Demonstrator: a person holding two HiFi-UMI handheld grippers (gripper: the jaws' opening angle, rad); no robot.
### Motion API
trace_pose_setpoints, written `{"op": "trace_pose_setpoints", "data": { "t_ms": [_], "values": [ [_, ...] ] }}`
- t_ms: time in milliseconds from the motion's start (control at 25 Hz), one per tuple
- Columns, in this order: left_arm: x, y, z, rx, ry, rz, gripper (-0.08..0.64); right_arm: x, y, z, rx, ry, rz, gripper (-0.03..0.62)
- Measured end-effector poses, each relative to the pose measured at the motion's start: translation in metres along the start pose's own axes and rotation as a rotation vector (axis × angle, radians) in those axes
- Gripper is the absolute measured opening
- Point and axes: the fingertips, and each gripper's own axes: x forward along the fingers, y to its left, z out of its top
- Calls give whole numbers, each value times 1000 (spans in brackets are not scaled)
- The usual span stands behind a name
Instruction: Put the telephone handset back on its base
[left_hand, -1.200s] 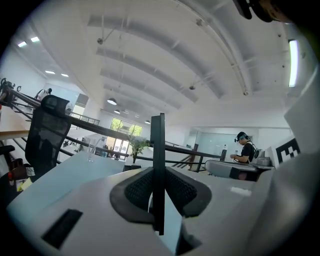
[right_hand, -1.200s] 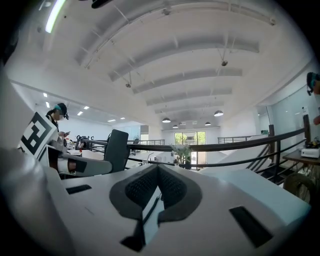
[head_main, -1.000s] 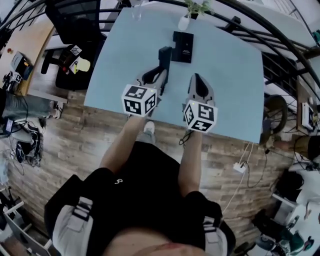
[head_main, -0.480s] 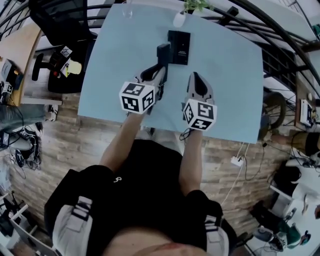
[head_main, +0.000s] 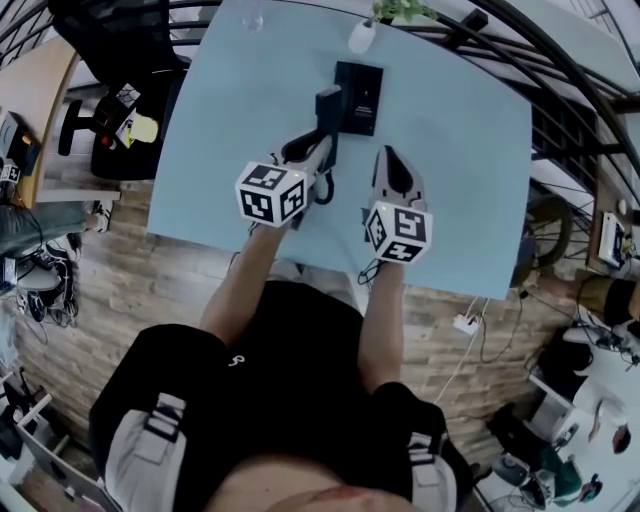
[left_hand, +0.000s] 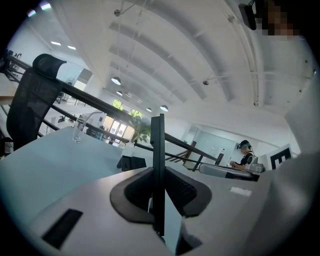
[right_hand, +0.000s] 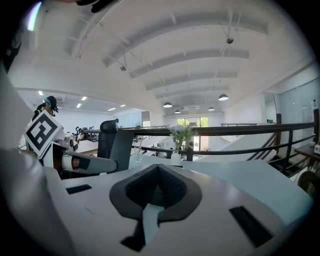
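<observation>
So the handset (head_main: 328, 108) is clamped in the left claw (head_main: 318, 150). In the left gripper view it's a thin dark slab (left_hand: 158, 145) standing on edge right between the two pads, and both pads are pressed against its sides. It pokes out well past the tips and up above them.

The base (head_main: 359, 97) is flat on the light blue table (head_main: 460, 170), just ahead of the left claw and a bit to its right. The handset's far end is right next to the base's left edge. I honestly can't tell if they're touching, but the handset isn't sitting on the base.

The right claw (head_main: 392, 158) is beside the left one, on its right, with the base ahead and slightly left of it. Its jaws are pinched together with nothing in them (right_hand: 158, 169).

Farther out past the base there's a small white vase (head_main: 362, 38) with a plant at the far table edge, and a glass (head_main: 252, 20) ahead-left of the left claw. A black office chair (head_main: 120, 40) sits off to the left beyond the table.
</observation>
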Motion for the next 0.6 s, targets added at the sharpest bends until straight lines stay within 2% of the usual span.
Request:
{"op": "trace_pose_setpoints", "data": {
  "t_ms": [240,480,600],
  "values": [
    [22,13,-4,-32,25,-75,65,10,-6,-17,5,38,14,-6],
    [49,29,5,-182,22,-251,64,13,-30,-27,31,61,-16,-6],
    [65,34,2,-146,73,-287,64,15,-37,-28,33,65,-22,-6]
  ]
}}
